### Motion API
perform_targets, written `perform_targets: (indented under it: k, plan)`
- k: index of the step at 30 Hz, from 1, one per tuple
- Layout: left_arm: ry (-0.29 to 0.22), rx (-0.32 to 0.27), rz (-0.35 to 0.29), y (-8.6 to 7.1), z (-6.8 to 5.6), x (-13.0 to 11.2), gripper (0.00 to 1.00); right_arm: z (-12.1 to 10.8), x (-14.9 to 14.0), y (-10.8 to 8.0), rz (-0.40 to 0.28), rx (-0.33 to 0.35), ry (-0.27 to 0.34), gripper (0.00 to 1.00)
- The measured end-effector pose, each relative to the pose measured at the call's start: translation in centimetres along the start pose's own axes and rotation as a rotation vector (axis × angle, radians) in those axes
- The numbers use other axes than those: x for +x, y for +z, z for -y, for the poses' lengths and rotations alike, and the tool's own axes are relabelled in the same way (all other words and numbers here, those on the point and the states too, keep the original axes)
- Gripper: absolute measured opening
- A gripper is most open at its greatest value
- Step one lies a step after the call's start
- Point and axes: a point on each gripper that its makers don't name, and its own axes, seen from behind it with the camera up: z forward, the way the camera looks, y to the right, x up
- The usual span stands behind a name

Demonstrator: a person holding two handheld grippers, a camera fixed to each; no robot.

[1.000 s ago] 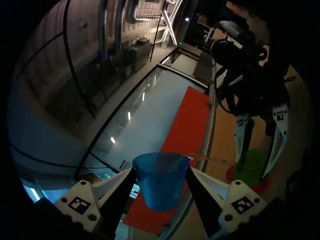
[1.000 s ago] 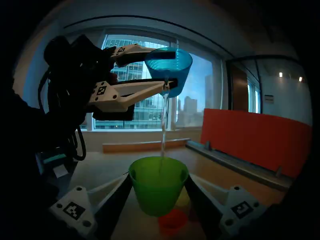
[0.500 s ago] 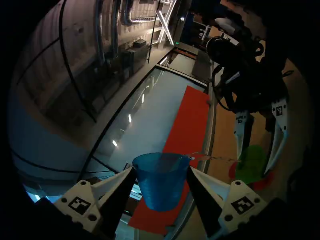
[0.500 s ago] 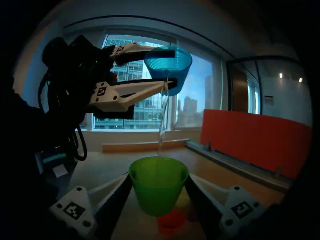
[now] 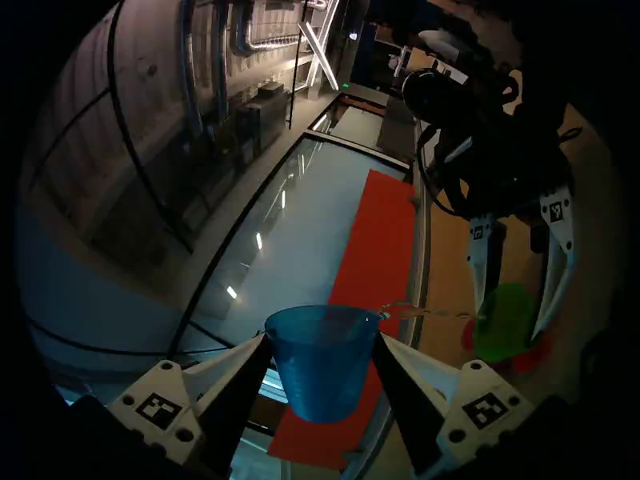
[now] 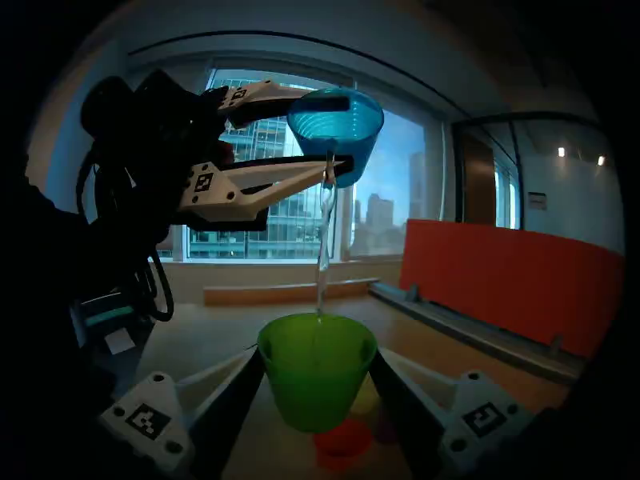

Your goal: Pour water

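Left gripper (image 5: 322, 342) fingers clamped on both sides of tilted blue cup (image 5: 322, 376). Right gripper (image 6: 318, 357) narrowed onto upright green cup (image 6: 317, 382), directly below. Water stream (image 6: 322, 240) falls from blue rim into green cup.

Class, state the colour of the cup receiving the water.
A green plastic cup, best seen in the right gripper view.
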Motion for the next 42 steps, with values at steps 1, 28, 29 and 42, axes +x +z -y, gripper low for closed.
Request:
perform_targets:
  k: [1,28,29,42]
  plan:
    - [0.004,-0.001,0.0,0.0,0.0,0.0,0.85,0.0,0.0,0.0,0.0,0.001,0.0,0.9]
    - [0.088,-0.018,-0.006,0.1,0.2,1.0,0.85,0.0,0.4,-0.4,-0.011,-0.004,-0.006,0.9]
    - [0.09,-0.019,-0.006,0.0,0.2,1.0,0.85,0.0,0.4,-0.4,-0.011,-0.004,-0.006,0.9]
    - [0.121,-0.027,-0.006,0.2,0.2,1.3,0.85,0.1,0.7,-0.2,-0.018,-0.004,-0.007,0.9]
